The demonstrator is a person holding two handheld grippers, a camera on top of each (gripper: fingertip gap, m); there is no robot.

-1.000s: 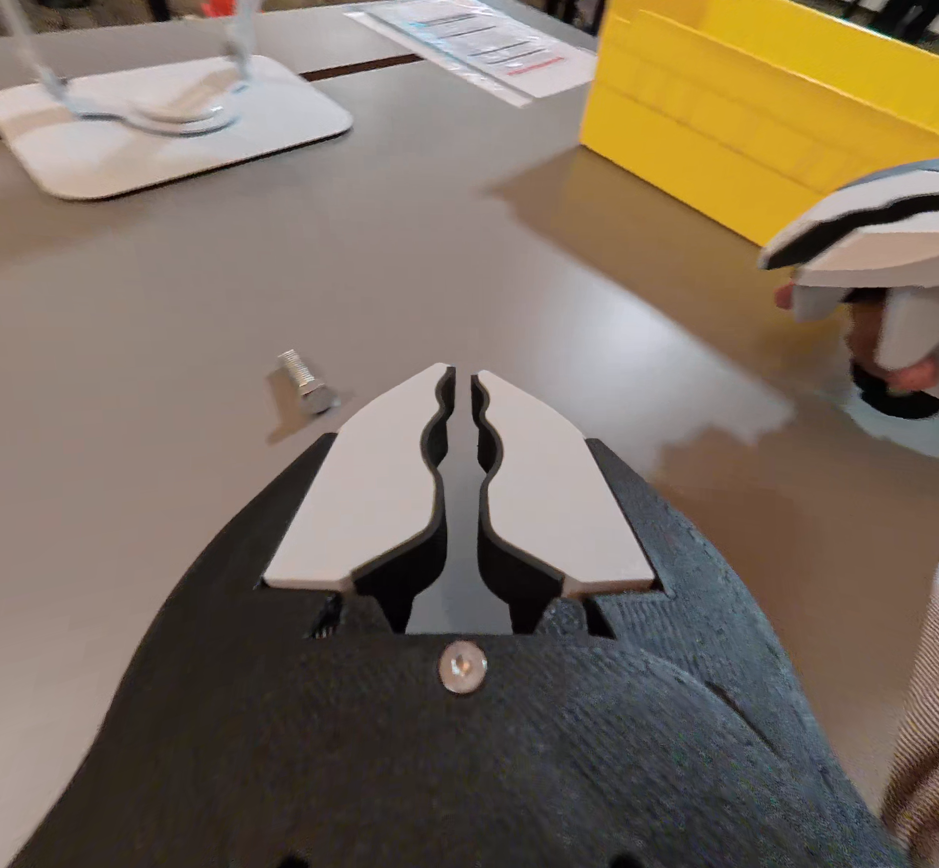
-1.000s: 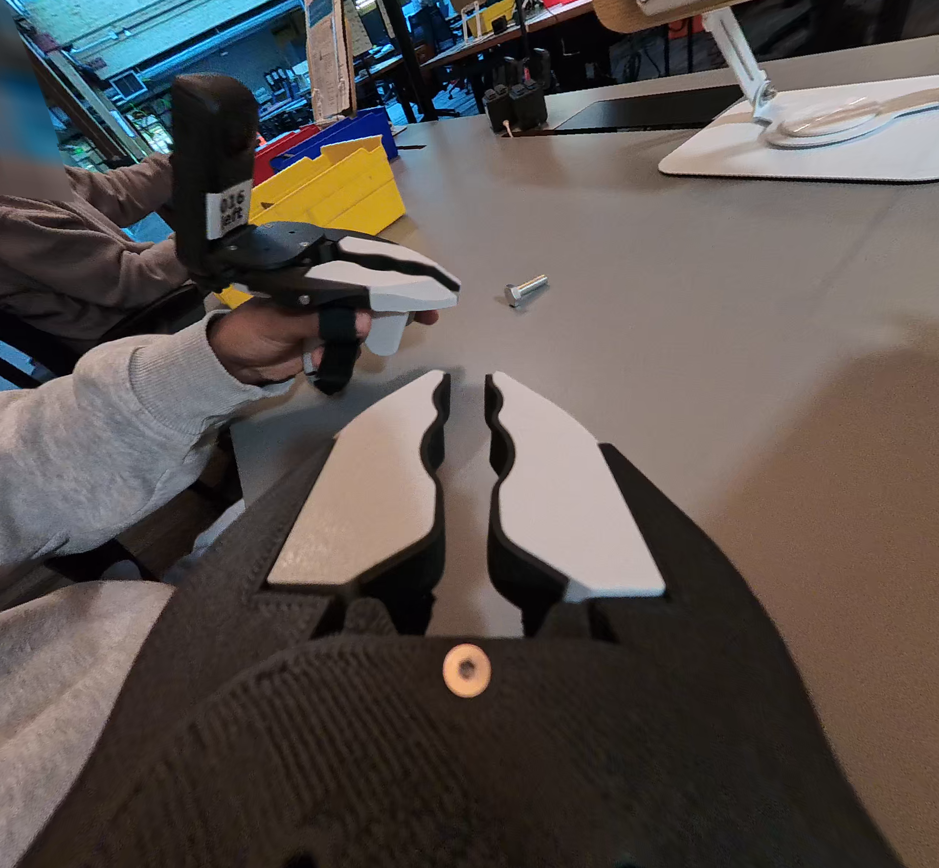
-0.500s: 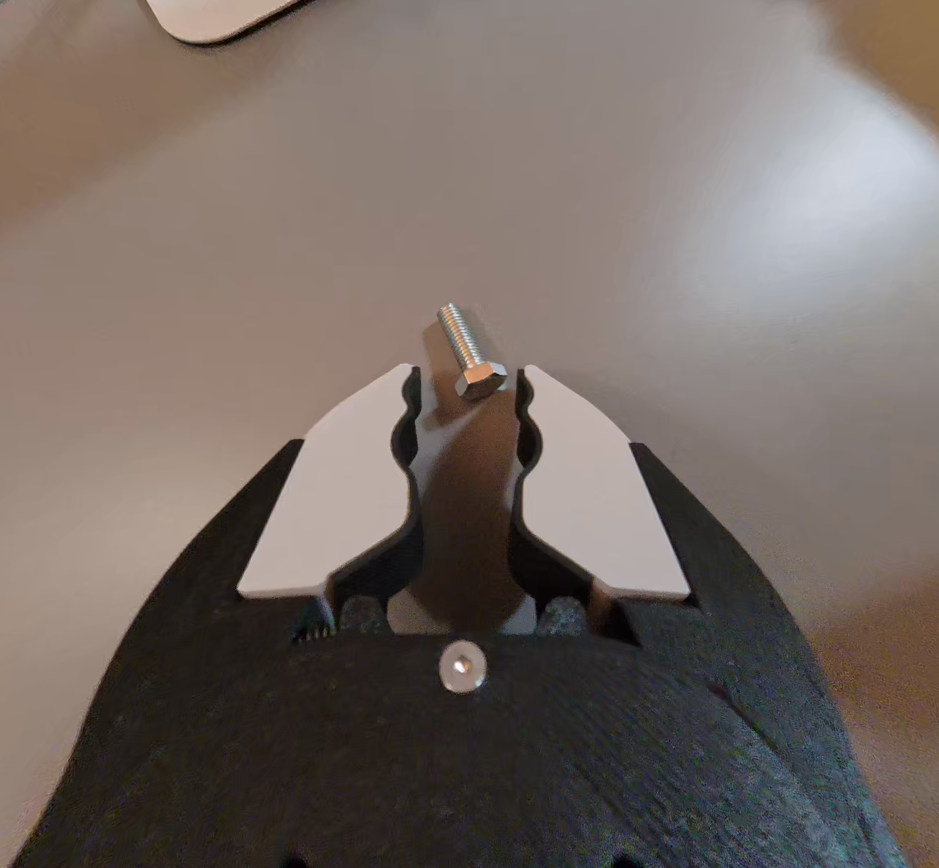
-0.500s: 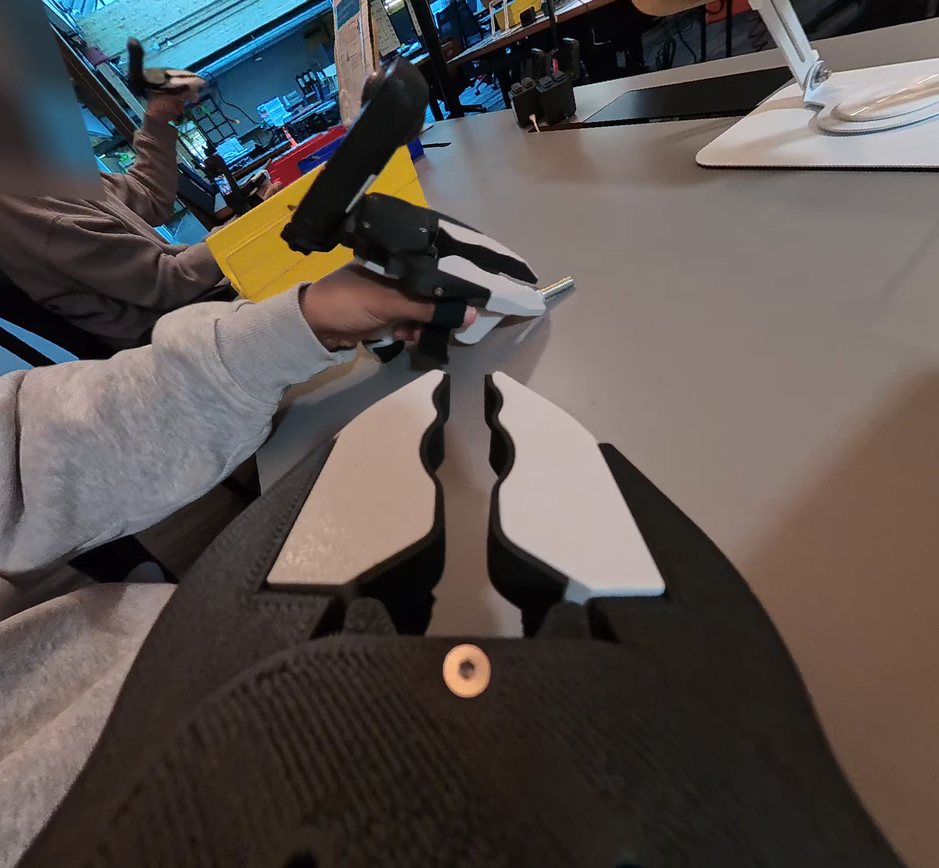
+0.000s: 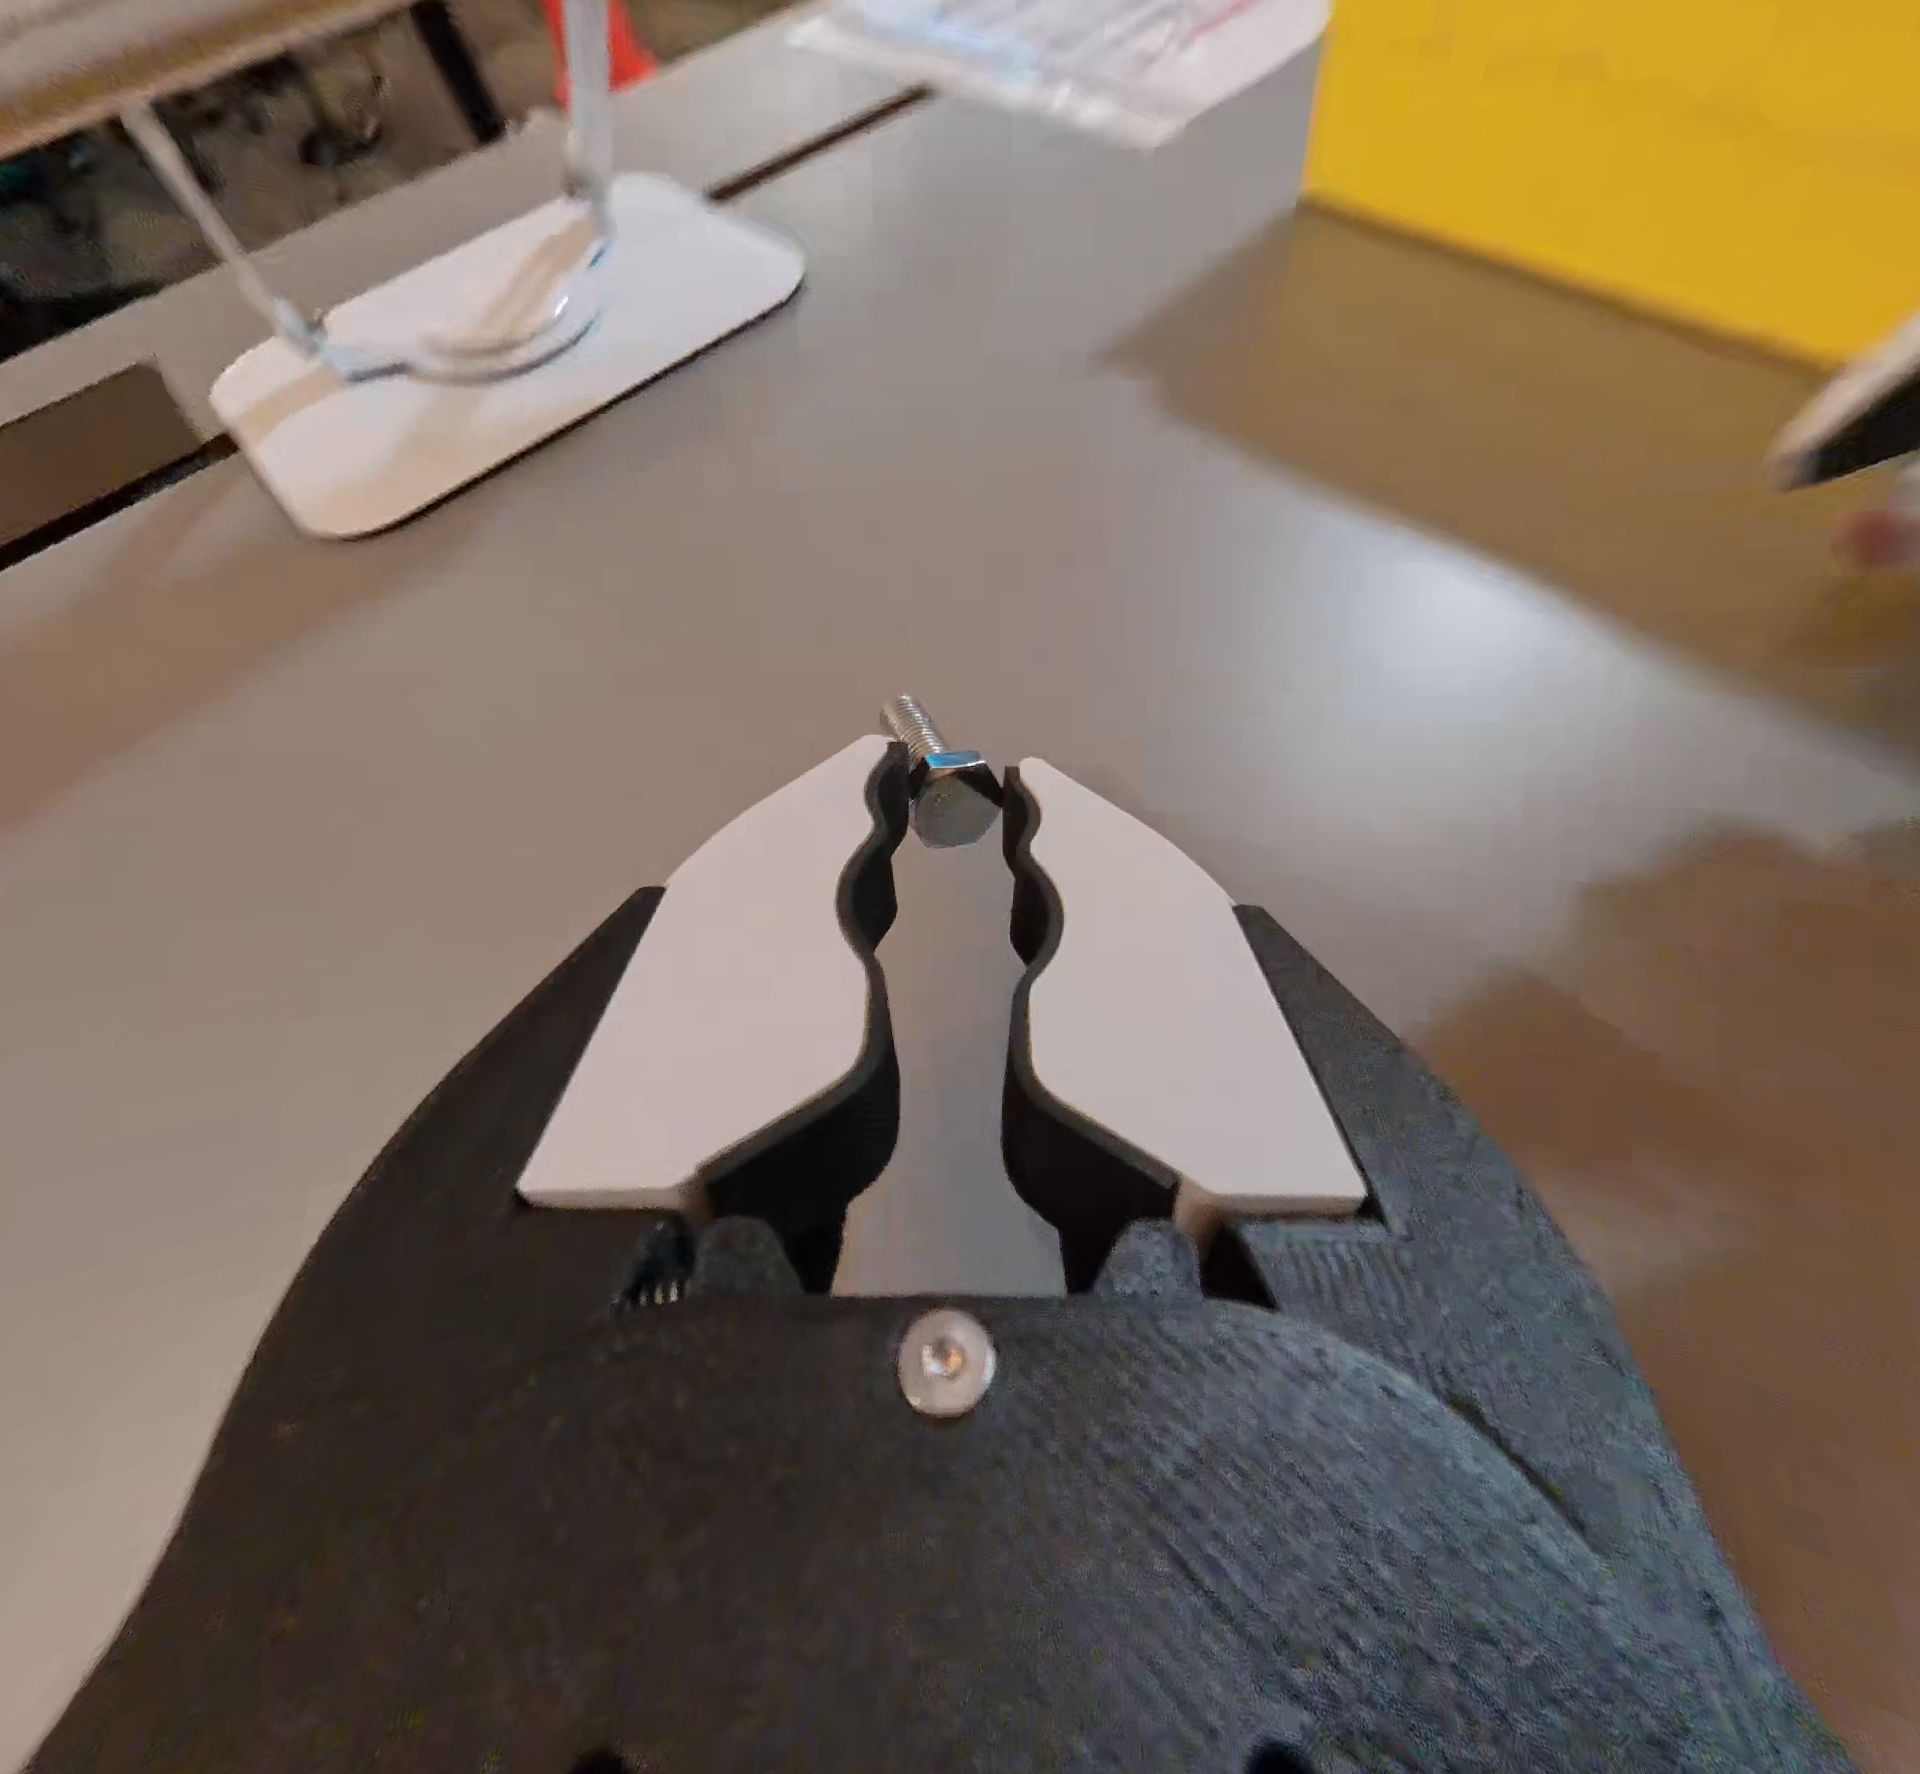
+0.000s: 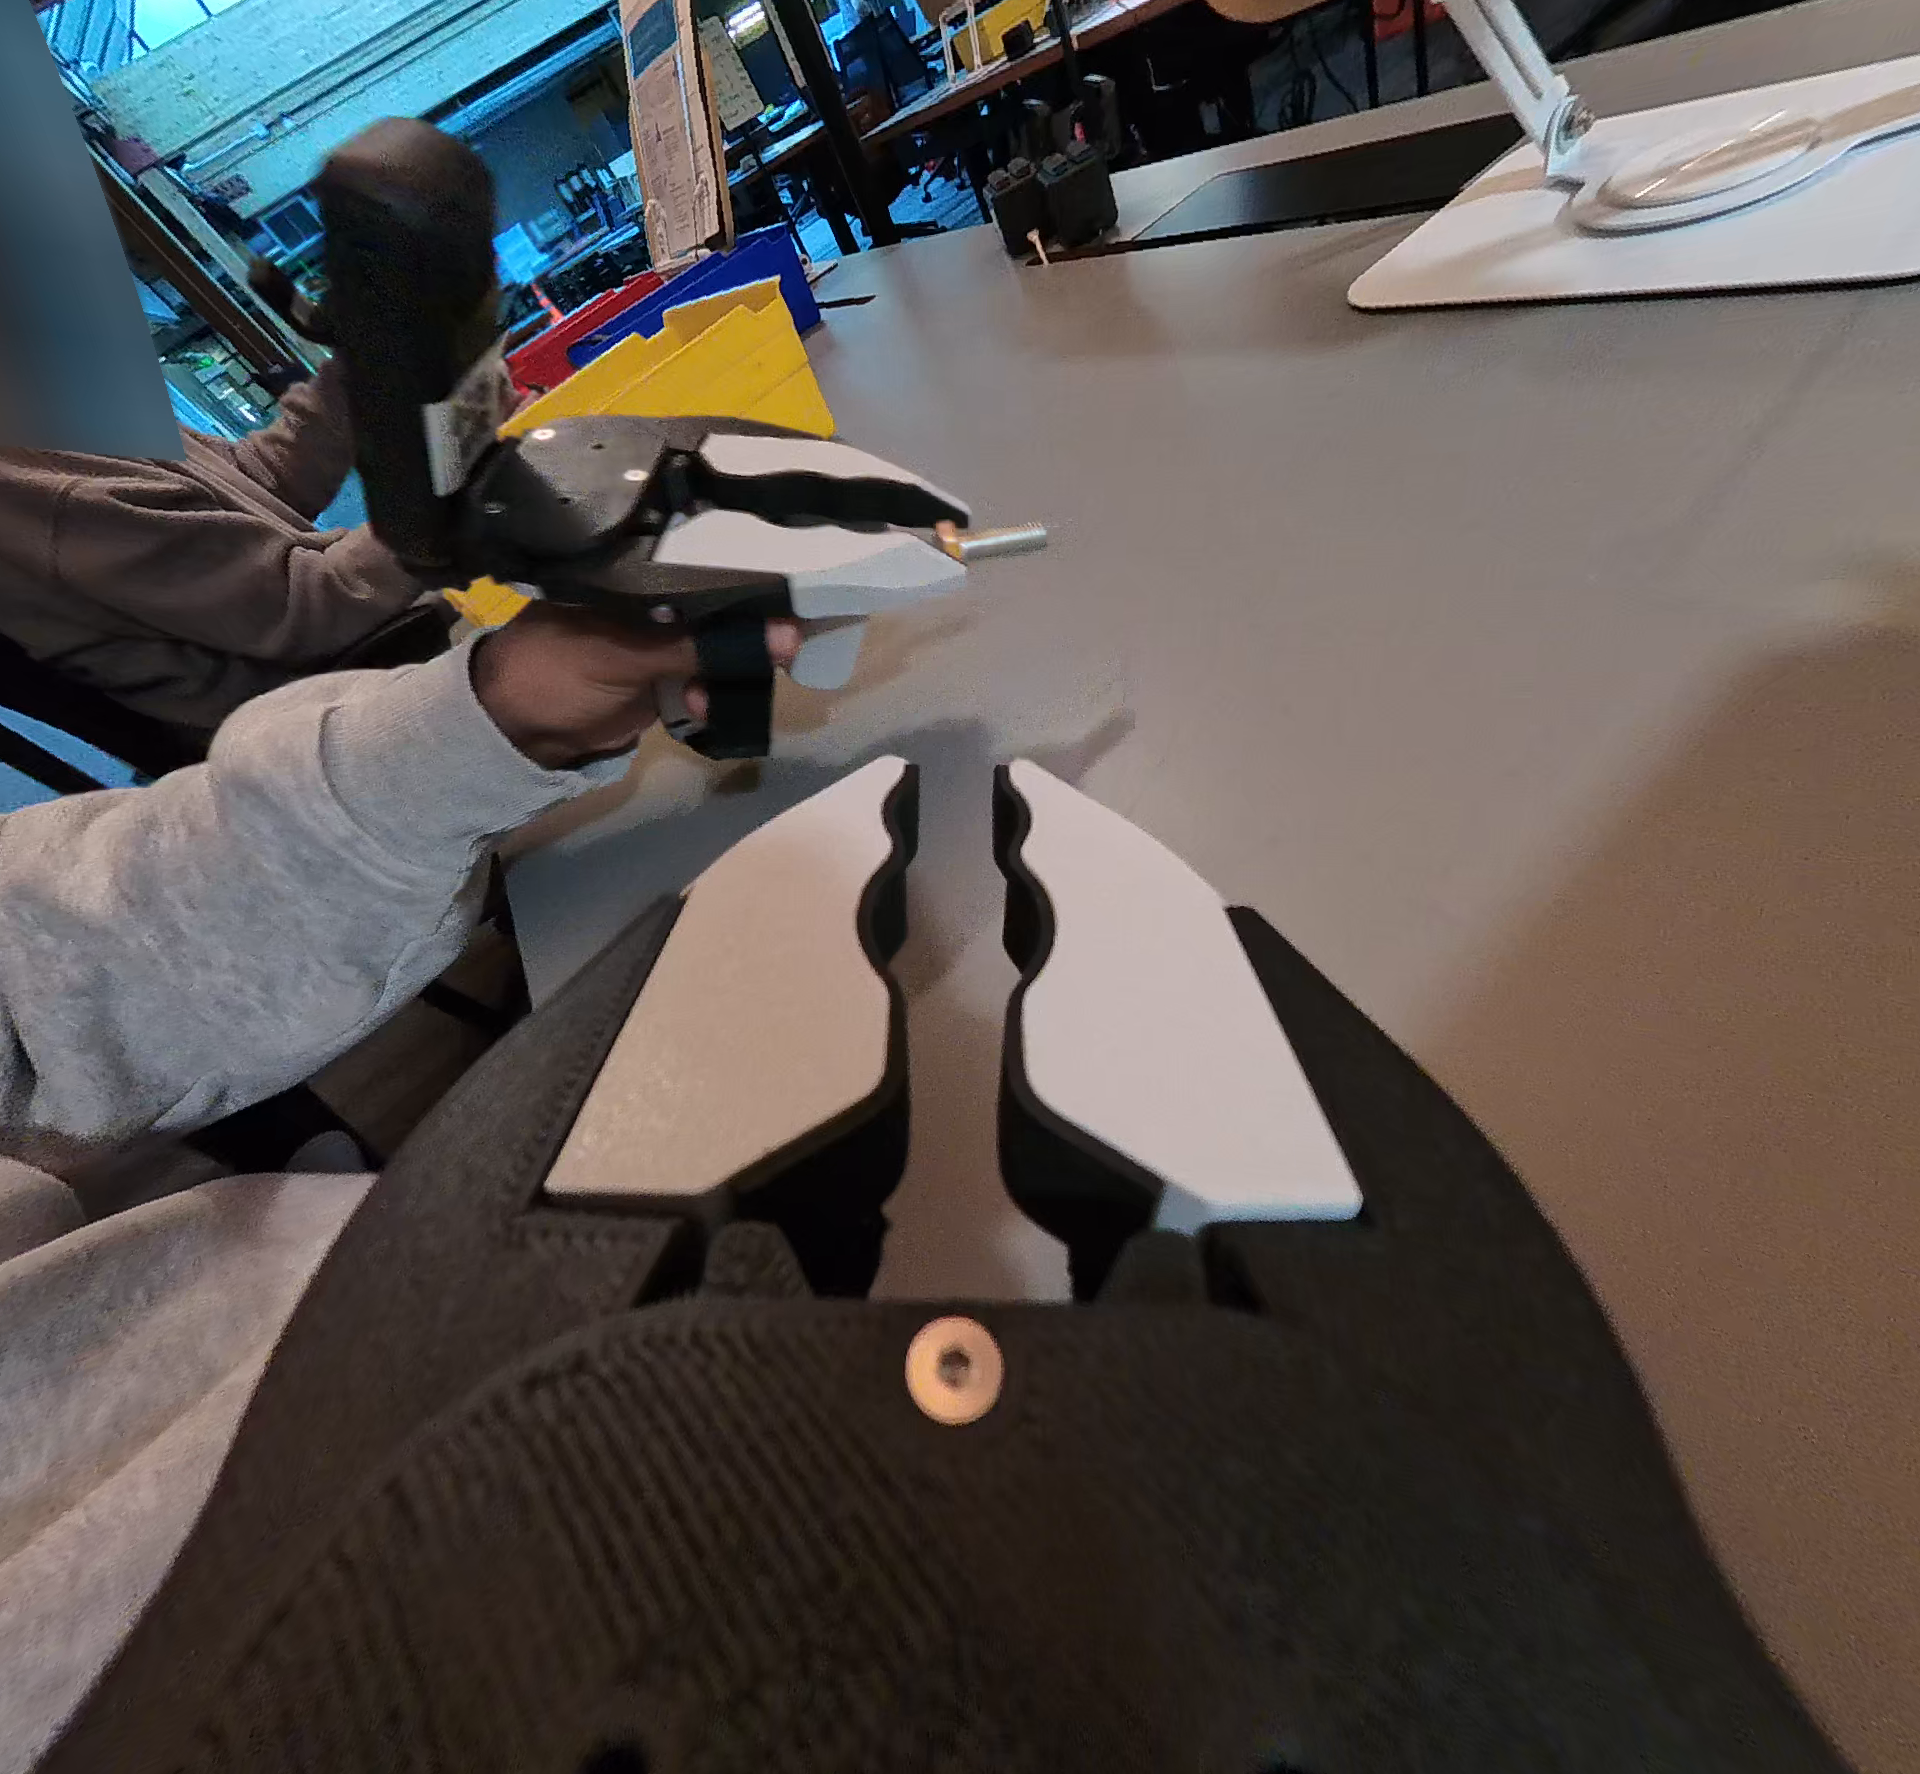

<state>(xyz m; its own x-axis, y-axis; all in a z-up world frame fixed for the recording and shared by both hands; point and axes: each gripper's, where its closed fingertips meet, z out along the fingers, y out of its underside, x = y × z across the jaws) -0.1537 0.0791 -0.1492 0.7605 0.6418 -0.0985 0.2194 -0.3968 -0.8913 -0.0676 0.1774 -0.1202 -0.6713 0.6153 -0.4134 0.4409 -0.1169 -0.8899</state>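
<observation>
My left gripper (image 5: 951,774) is shut on the hex head of a small silver bolt (image 5: 943,805). The threaded shank points forward past the fingertips. In the right wrist view the left gripper (image 6: 940,535) holds the bolt (image 6: 1000,540) level, a little above the grey table (image 6: 1455,685). My right gripper (image 6: 954,779) is empty. Its jaws are nearly together with a narrow slit between them, low over the table's near edge, behind and right of the left one. Its blurred tip shows at the right edge of the left wrist view (image 5: 1860,436).
A yellow bin (image 5: 1621,62) stands at the far right of the table, with blue and red bins (image 6: 717,290) beyond it. A white stand base (image 5: 499,353) sits far left. A plastic sleeve with paper (image 5: 1060,41) lies at the back. Another person's brown sleeve (image 6: 156,561) is nearby. There is about 15 centimeters between the tips of the two grippers.
My left gripper opened around the bolt lying on the table, then shut on its head and lifted it clear. The right gripper has stayed almost still.
</observation>
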